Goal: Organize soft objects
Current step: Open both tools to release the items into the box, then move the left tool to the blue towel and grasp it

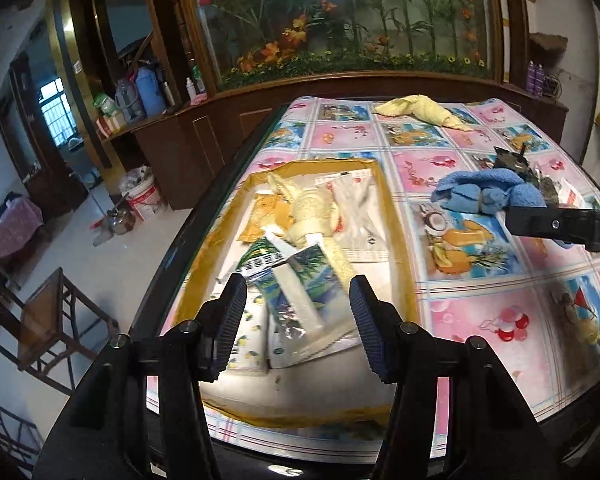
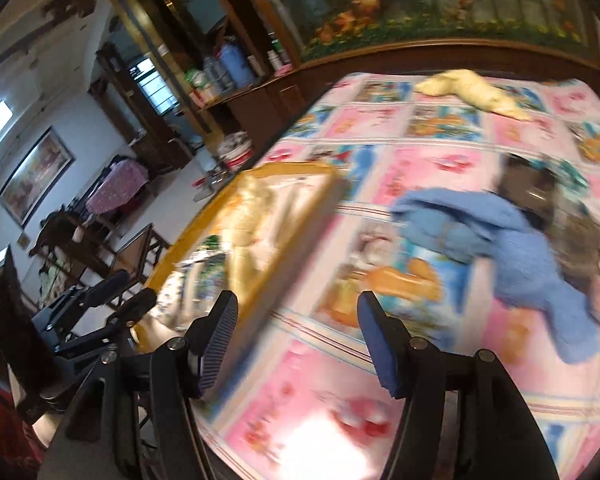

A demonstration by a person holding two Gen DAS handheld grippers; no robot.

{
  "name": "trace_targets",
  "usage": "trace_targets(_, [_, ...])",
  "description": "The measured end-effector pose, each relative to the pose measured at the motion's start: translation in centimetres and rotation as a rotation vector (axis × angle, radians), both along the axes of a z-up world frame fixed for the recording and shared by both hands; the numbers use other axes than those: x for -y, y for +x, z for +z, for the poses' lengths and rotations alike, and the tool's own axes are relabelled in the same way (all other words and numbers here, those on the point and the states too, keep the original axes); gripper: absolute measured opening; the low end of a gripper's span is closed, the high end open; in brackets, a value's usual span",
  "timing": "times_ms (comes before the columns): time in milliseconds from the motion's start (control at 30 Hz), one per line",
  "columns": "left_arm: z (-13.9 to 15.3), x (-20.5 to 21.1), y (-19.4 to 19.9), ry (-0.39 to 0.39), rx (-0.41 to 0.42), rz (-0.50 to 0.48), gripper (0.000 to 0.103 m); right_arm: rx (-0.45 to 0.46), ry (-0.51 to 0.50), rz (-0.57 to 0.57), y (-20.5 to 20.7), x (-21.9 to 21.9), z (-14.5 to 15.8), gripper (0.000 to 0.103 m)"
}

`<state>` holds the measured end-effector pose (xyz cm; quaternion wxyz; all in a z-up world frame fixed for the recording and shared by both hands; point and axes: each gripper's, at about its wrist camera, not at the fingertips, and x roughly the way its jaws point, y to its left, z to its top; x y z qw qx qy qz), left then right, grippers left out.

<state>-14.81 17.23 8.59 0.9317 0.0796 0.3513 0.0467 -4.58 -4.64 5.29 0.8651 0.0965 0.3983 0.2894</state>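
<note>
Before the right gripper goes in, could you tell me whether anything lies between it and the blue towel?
Nothing visible does: only bare tablecloth lies between the open right gripper and the blue towel. A dark object sits behind the towel, not in front.

Motion-blurred throughout the right wrist view: blue towel (image 2: pixel 512 248), cardboard tray (image 2: pixel 300 216) contents, dark object (image 2: pixel 528 188) behind the towel unidentifiable. Cut off at the left wrist view's right edge: right gripper (image 1: pixel 564 226), fingertips unseen. Partly hidden behind the towel: camouflage-patterned item (image 1: pixel 540 180).

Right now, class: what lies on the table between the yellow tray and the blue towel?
Only bare patterned tablecloth. In the left wrist view, nothing sits between the yellow tray and the blue towel.
</note>
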Motion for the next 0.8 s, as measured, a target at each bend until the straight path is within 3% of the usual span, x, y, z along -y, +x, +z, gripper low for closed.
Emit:
trace_targets(300, [0.0,7.2,0.9,0.067,-0.044,-0.152,0.054,0.001,0.008,-0.251,-1.1,12.4,-0.5,0.062])
trace_targets(367, [-0.3,8.3,1.8,0.042,-0.077,-0.187,0.054,0.004,0.018,-0.291,-1.3,14.4,-0.7,0.062])
trace_targets(433, [-0.5,8.5,3.2,-0.072,-0.147,-0.235,0.054,0.008,0.024,-0.331,-0.9,16.1,-0.9,0.063])
trace_targets(500, [-0.6,8.1,5.5,-0.274,-0.246,-0.276,0.054,0.017,0.028,-0.378,-0.5,17.3,-1.2,0.063])
trace_targets(567, [-0.6,8.1,7.9,-0.38,-0.293,-0.283,0.054,0.023,0.032,-0.413,-0.1,18.2,-1.7,0.063])
trace_targets(667, [0.0,10.0,10.7,-0.307,-0.259,-0.286,0.054,0.022,0.056,-0.437,0.6,19.3,-2.7,0.063])
trace_targets(800, [0.1,13.2,14.0,-0.258,-0.245,-0.399,0.054,-0.006,0.085,-0.432,1.5,19.9,-3.8,0.063])
